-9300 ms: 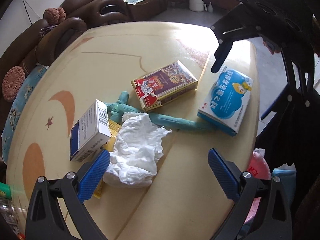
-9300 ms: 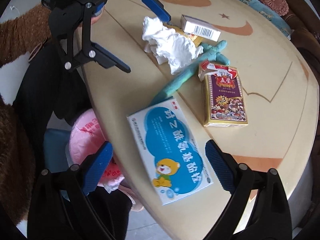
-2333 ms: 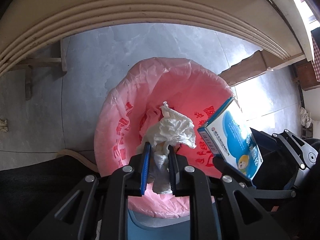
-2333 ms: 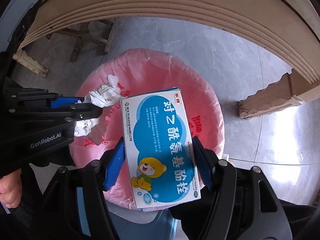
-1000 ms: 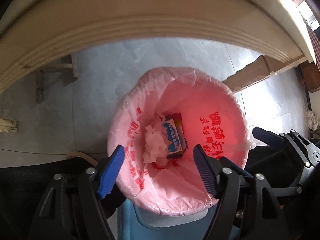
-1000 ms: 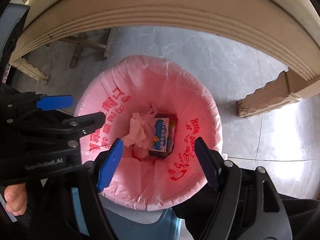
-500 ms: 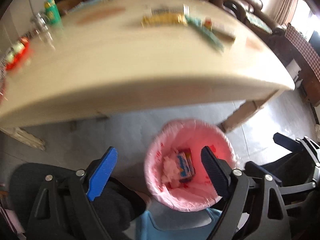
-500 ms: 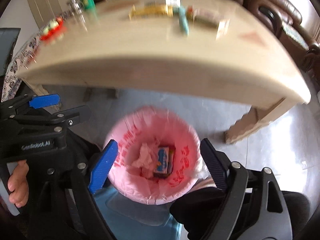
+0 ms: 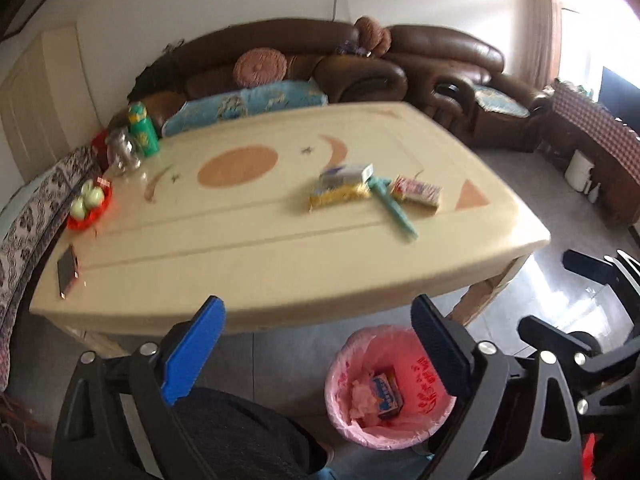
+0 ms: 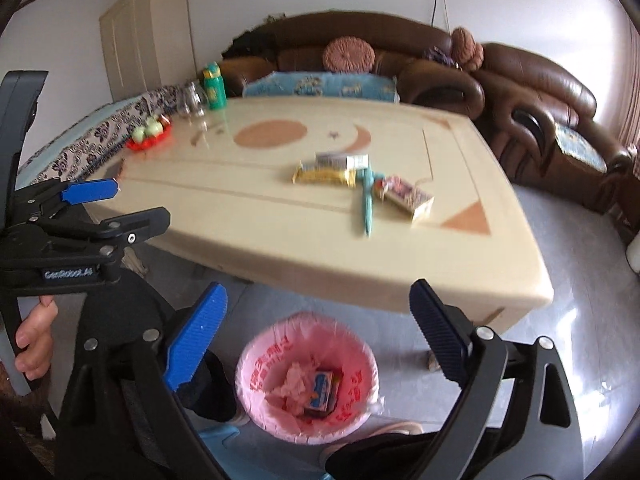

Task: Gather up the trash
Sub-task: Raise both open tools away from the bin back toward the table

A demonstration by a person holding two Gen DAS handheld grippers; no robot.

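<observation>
Both hand-held grippers, left [image 9: 316, 344] and right [image 10: 318, 330], empty, jaws opening. Remaining trash [image 9: 340, 190] sits near desk's [image 9: 280, 272] right edge; bin [image 10: 306, 376] below. I should take one item each, squarely.

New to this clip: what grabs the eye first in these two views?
The pink-lined trash bin on the floor below the table's near edge, a blue box and crumpled tissue already inside. Then the cluster of packets left on the cream table. Both grippers are empty, jaws opening.
</observation>
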